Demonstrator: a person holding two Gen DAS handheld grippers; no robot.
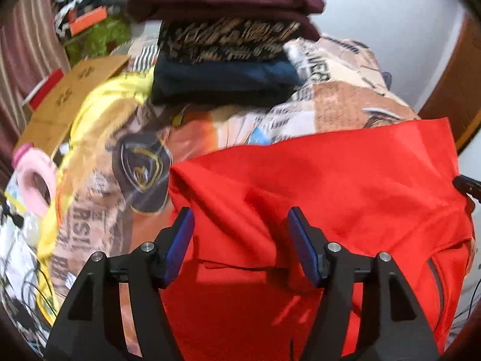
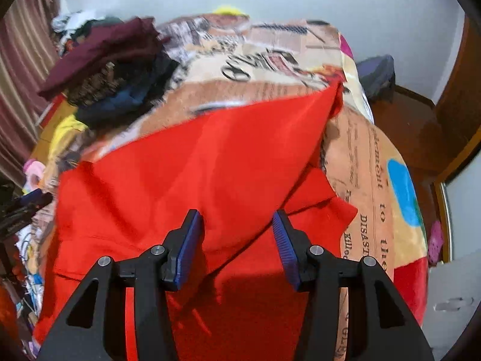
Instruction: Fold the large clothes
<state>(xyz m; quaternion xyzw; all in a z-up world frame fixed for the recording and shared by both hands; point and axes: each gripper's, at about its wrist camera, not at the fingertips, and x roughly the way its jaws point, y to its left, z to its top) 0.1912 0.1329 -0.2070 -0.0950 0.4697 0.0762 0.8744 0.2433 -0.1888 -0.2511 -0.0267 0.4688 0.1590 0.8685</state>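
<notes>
A large red garment [image 1: 330, 186] lies spread and partly folded on a bed with a printed blanket [image 1: 345, 105]. My left gripper [image 1: 240, 216] is open just above the garment's left part, with nothing between its blue pads. In the right wrist view the red garment [image 2: 195, 156] fills the middle, with one corner [image 2: 333, 96] folded up toward the far side. My right gripper [image 2: 237, 219] is open over the garment's near right part, holding nothing. The left gripper's tip shows at the left edge of the right wrist view [image 2: 30, 201].
A stack of folded clothes [image 1: 225, 45], maroon on top, stands at the back of the bed. A yellow cloth [image 1: 99, 114], a cardboard box [image 1: 69, 90] and a pink item [image 1: 33, 174] lie left. The blanket's right edge [image 2: 399, 186] drops to a wooden floor [image 2: 415, 132].
</notes>
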